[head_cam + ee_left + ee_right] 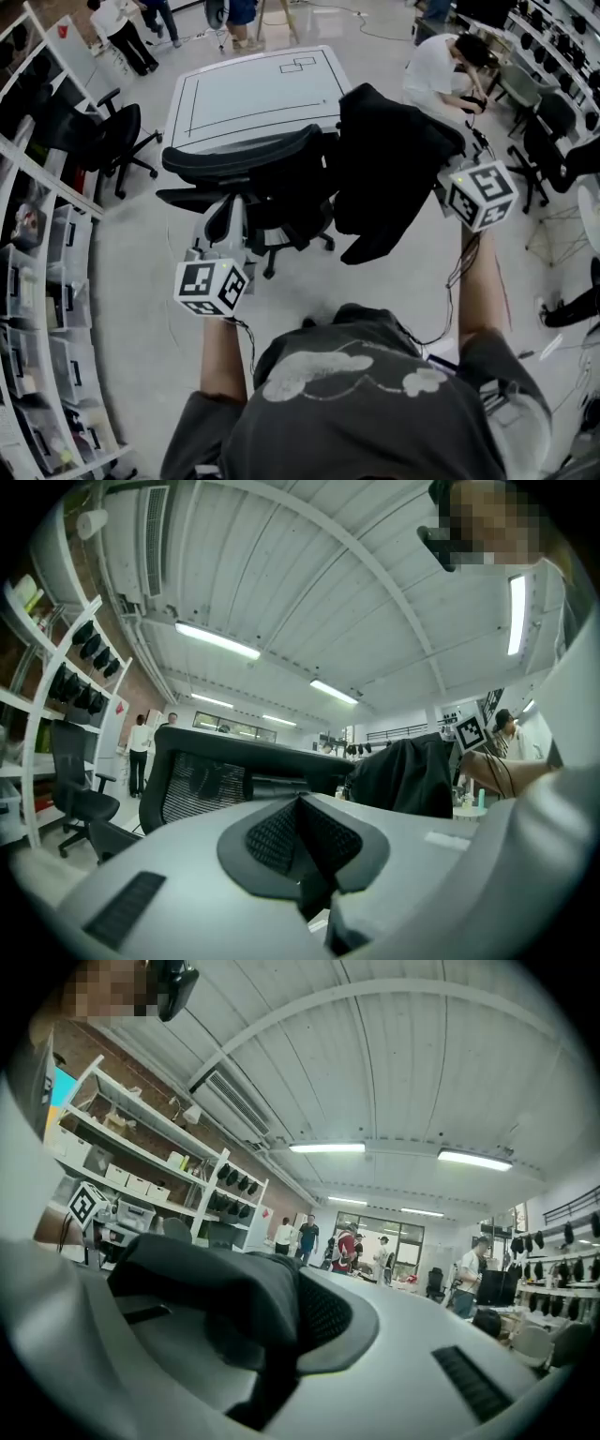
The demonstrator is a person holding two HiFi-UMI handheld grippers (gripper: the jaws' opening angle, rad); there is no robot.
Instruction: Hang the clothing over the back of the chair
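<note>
The right gripper (pixel 444 176) grips the black clothing (pixel 389 159) in its jaws, up beside the chair (pixel 246 155) back — the left gripper (pixel 232 208) jaws look closed and empty.

1. The office chair (pixel 246 161) stands just before the table (pixel 251 94).
2. The clothing (pixel 389 173) hangs right of the chair's back, from the right gripper (pixel 444 176).
3. The left gripper (pixel 225 225) is before the chair's seat.
4. Shelving (pixel 37 281) lines the left.

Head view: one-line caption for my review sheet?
Right gripper holds a black fabric garment up beside the black mesh office chair's backrest; the closed, empty left gripper points at the chair.
</note>
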